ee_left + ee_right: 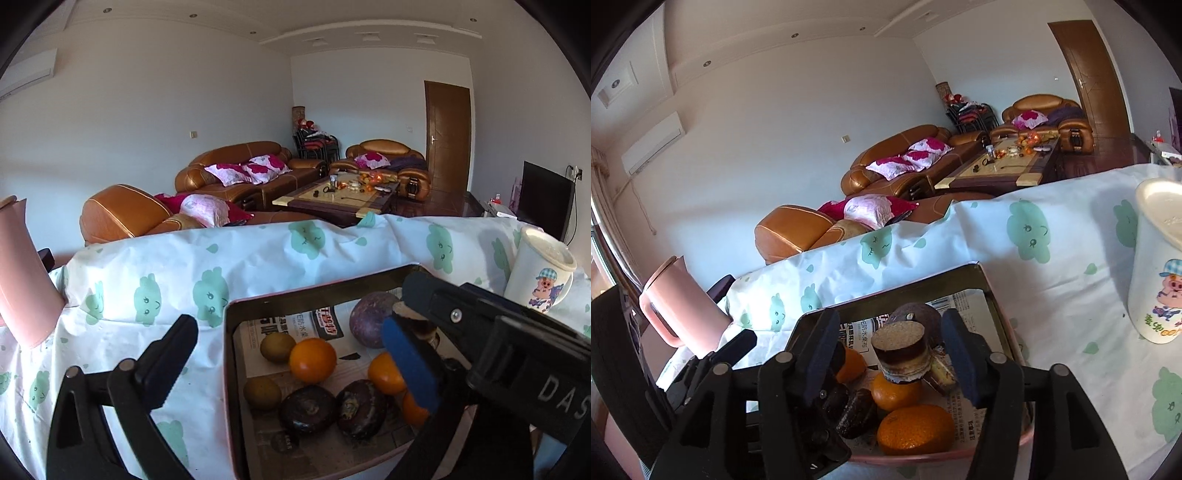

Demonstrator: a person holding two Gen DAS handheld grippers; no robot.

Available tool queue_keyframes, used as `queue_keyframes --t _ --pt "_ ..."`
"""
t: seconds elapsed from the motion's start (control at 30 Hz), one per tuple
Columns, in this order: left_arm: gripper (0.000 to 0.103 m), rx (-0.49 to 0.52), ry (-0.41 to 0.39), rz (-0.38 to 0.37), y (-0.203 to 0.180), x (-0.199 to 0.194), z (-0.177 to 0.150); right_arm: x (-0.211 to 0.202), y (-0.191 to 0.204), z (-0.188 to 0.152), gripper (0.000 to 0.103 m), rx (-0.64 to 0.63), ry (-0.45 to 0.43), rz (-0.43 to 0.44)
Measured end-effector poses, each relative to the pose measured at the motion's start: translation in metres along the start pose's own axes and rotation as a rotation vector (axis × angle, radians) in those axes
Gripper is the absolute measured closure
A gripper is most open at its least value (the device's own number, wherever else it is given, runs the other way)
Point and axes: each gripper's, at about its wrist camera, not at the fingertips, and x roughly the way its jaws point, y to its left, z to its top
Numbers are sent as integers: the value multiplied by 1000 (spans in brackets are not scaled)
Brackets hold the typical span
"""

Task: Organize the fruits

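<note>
A rectangular metal tray (pixel 231 332) lined with newspaper sits on the table and holds fruit: oranges (pixel 312 359), two small green-brown fruits (pixel 277 346), a purple passion fruit (pixel 371 319) and dark wrinkled fruits (pixel 307 409). In the right wrist view the tray (pixel 990 291) also holds a layered round cake piece (pixel 900 352) standing between my right gripper's (pixel 894 358) open pads, apart from both. My left gripper (pixel 291 362) is open; its left finger (pixel 173 354) is over the cloth, its blue pad (pixel 408 363) over the tray.
A white cartoon cup (pixel 541 267) stands right of the tray, also in the right wrist view (pixel 1158 273). A pink jug (pixel 22 273) stands at the left. The table wears a white cloth with green prints (pixel 166 288). Sofas and a coffee table lie beyond.
</note>
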Motion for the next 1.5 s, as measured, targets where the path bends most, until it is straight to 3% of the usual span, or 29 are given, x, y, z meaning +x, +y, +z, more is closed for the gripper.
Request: queue_keyframes --t 0.17,0.37,0.43,0.6,0.93,1.5 --pt "0 -29 -16 9 9 -13 -8 -22 8 -5 32 -7 -96 -90" --pt "0 -45 -99 20 18 -40 -18 -52 9 -19 32 -35 -232 -199" --pt "0 -48 -115 21 20 -46 -20 -64 10 -23 24 -40 -281 -226" --pt "0 -63 -142 21 27 -58 -26 -86 21 -34 21 -95 -388 -294" --pt "0 -61 -160 35 28 -69 -30 -101 36 -44 20 -142 -453 -330" --pt "0 -69 -154 45 31 -71 -30 -107 39 -47 20 -157 -477 -356"
